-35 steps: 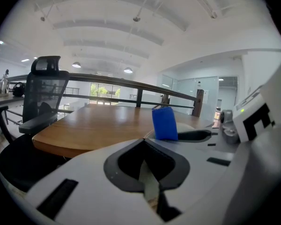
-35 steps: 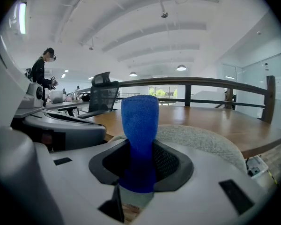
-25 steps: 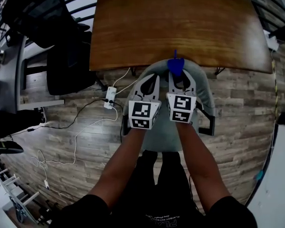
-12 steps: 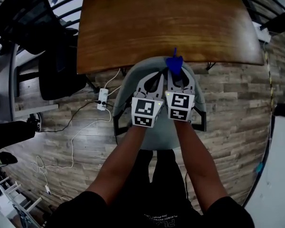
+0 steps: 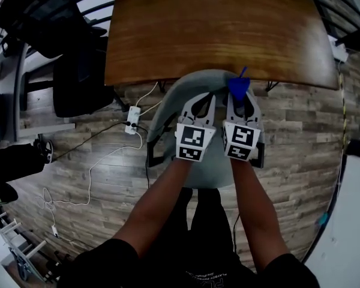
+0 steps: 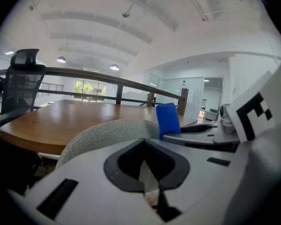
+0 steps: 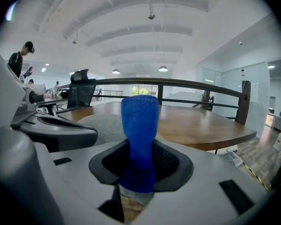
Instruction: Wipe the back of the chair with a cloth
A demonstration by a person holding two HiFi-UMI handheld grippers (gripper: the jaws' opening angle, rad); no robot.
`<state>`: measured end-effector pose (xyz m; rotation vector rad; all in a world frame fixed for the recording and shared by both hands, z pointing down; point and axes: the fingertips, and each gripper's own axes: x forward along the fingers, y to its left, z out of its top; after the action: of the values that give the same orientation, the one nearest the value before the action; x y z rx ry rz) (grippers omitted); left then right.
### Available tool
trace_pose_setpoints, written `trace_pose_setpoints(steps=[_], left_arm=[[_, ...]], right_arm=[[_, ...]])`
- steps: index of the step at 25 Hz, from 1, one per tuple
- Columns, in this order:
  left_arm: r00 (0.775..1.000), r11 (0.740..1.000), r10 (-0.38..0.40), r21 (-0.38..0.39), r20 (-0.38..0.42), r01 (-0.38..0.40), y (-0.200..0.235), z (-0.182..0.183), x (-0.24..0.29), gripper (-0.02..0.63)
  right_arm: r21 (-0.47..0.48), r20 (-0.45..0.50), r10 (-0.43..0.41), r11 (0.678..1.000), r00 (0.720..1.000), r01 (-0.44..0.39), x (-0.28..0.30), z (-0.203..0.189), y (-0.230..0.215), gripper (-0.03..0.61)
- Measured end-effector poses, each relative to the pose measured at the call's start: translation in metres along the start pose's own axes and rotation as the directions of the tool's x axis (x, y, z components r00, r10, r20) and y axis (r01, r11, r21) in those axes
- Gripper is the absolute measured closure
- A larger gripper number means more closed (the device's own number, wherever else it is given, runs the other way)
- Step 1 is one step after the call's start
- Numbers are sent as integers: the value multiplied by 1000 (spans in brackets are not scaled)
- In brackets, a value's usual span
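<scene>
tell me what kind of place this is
Most likely an open-plan office or shared workspace: a large wooden table, a black office chair with a headrest beside it, and glass partitions farther back under rows of ceiling lights.

Cloth (image 5: 239, 86) at chair back (image 5: 171, 98), table (image 5: 216, 29) beyond

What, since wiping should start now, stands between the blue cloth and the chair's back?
Nothing visible does. The right gripper holds the blue cloth upright by the grey chair back; the left gripper sits beside it, not between.
</scene>
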<state>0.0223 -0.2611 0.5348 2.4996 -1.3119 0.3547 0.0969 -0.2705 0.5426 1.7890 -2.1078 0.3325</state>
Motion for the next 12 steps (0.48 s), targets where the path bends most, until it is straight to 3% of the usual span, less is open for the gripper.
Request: trace_pose_setpoints(steps=[4,12], left_arm=[[998,998,63,21,4,-63,18,-13,-16,611],[976,975,216,-58,-13,-217,82,-47,-68,611]], right_arm=[[-6,13,95,996,995,-95,0,-4,41,443],[-31,-17,254,967,967,-254,11,-26,123,443]])
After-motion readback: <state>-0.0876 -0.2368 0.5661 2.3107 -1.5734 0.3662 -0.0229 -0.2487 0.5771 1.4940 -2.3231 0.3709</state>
